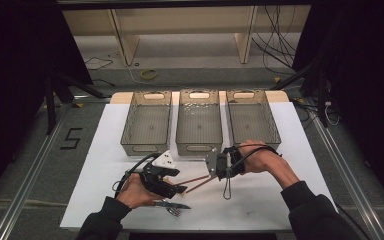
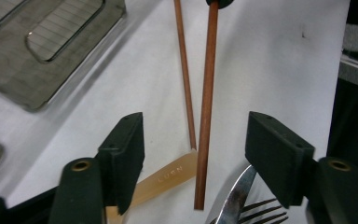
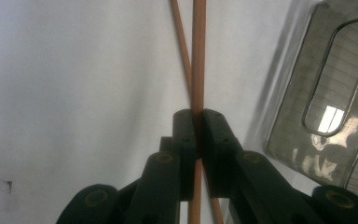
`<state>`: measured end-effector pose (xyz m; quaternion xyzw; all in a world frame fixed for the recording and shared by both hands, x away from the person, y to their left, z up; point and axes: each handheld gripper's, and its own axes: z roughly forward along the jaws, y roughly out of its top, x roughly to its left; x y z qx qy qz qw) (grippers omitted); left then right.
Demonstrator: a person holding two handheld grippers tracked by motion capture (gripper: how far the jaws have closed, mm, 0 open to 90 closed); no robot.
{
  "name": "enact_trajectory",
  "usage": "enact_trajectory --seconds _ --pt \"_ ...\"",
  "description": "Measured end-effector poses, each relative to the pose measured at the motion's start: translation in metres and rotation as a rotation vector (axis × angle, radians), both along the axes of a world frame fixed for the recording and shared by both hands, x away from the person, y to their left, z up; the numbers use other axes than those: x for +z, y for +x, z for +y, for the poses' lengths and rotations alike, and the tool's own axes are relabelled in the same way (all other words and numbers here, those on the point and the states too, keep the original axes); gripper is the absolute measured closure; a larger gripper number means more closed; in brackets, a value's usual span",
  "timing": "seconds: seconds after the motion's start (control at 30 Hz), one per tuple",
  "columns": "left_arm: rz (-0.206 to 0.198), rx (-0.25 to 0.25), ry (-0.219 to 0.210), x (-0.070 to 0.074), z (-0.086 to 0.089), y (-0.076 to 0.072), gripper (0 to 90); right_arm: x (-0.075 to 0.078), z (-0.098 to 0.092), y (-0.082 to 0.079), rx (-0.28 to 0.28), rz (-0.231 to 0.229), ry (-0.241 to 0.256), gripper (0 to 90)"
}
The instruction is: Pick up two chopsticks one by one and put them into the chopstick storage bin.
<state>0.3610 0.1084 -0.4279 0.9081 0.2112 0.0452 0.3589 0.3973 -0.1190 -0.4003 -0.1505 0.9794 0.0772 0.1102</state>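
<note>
Three clear bins [image 1: 199,121] stand side by side at the far edge of the white worktop [image 1: 280,200]. The right hand-held gripper [image 3: 198,135] is clamped on one chopstick [image 3: 198,56], with the second chopstick [image 2: 185,70] lying just beside it. The left hand-held gripper [image 2: 196,154] stands wide around their ends, near a fork [image 1: 174,211].

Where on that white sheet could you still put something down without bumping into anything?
Bare patches: the left strip of the white sheet beside the left basket, and the front right corner past the right hand. It is crowded at front centre, where the chopsticks, fork and both grippers, left and right, meet.
</note>
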Motion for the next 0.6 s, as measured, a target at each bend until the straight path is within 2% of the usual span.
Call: enact_trajectory --seconds 0.1,0.17,0.37,0.6 --pt "0.001 -0.020 0.025 0.002 -0.004 0.002 43.7 0.002 0.002 0.000 0.010 -0.007 0.000 84.6" --pt "0.006 -0.030 0.039 0.003 -0.007 0.003 46.5 0.001 0.002 -0.001 0.009 -0.011 0.017 84.6" --pt "0.034 -0.048 0.064 0.003 -0.013 0.007 52.8 0.003 0.003 -0.004 0.013 -0.022 0.004 84.6" --pt "0.048 -0.072 0.067 0.005 -0.019 0.008 60.1 0.003 0.007 -0.009 0.022 -0.039 0.013 84.6"
